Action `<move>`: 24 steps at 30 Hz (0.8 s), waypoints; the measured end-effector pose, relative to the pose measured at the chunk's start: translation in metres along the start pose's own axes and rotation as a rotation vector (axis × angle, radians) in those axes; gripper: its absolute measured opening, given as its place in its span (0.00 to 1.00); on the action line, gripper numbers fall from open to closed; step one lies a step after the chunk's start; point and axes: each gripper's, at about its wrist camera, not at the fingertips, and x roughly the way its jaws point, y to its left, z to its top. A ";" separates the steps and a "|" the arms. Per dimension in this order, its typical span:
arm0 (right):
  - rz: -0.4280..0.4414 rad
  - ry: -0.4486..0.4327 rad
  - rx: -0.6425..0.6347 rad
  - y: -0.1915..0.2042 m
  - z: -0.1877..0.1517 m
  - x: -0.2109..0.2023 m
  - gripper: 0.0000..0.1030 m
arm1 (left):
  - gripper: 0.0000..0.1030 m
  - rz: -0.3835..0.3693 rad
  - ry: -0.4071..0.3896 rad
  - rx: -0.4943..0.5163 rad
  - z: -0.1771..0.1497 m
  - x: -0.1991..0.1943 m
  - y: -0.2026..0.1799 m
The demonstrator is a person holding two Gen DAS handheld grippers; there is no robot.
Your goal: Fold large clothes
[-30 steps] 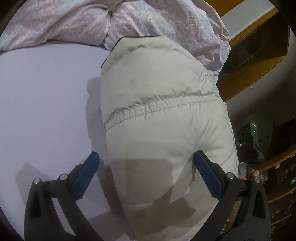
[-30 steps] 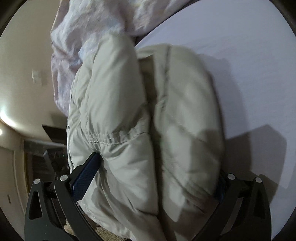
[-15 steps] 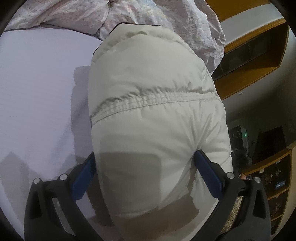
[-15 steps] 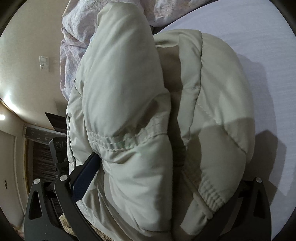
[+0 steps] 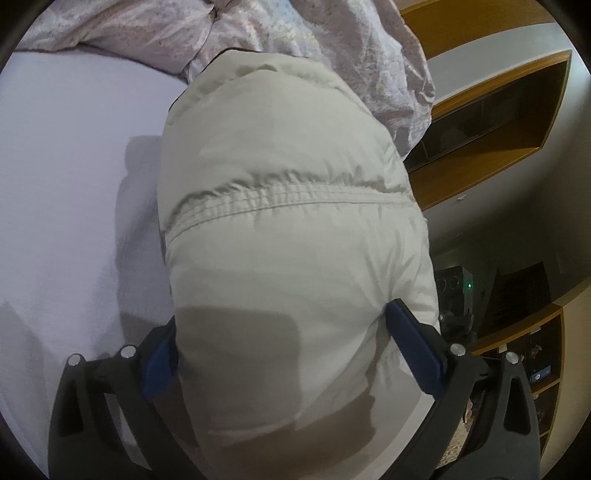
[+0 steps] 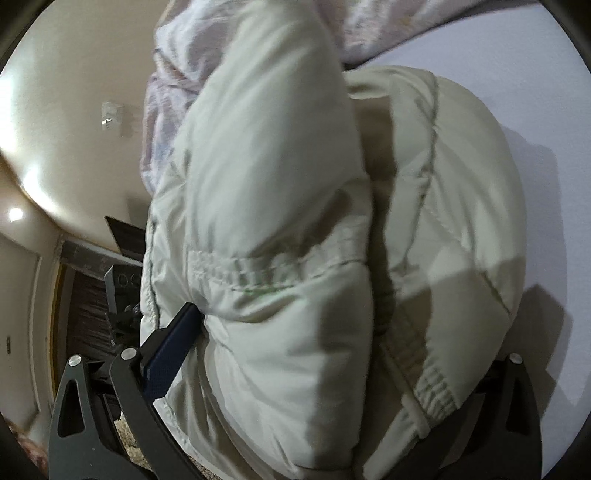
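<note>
Straddling a thick bundle of the pale puffy jacket [image 5: 291,258], the left claw [image 5: 284,347] stood wide, its blue pads [image 5: 413,350] pressed against either side of the padding, so the bulk filled the whole gap between them; whether it truly gripped or only bracketed the cloth, the pads did touch it on both sides. A gathered seam [image 5: 288,201] ran across the jacket just beyond the fingers, and past that the garment rounded up toward its far end. The right claw [image 6: 332,350] likewise sat spread around a fat fold of the same jacket [image 6: 280,229], its near-side blue pad [image 6: 170,354] pushed into the padding, while the other finger was mostly buried under the cloth, with only its black frame [image 6: 517,391] showing. In that view two puffy lobes lay side by side with a dark crease between them, and an elastic cuff [image 6: 436,391] hung close to the hidden finger. The jacket lay on a pale lilac sheet [image 5: 66,184] covering the bed, near its edge. Beyond the far end of the jacket a crumpled flowered quilt [image 5: 258,33] was heaped. Off the side of the bed, wooden shelves [image 5: 491,122] lined a wall, and a small device with a green light [image 5: 469,285] stood lower down.
</note>
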 end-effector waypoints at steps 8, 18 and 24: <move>0.116 -0.045 -0.072 0.039 0.014 0.022 0.87 | 0.96 -0.021 -0.101 0.066 0.016 -0.047 -0.005; 0.135 -0.014 -0.210 0.094 0.052 0.081 0.86 | 0.93 0.037 -0.249 0.075 0.041 -0.109 0.030; 0.115 0.042 -0.203 0.089 0.062 0.118 0.85 | 0.92 0.090 -0.263 0.045 0.043 -0.120 0.063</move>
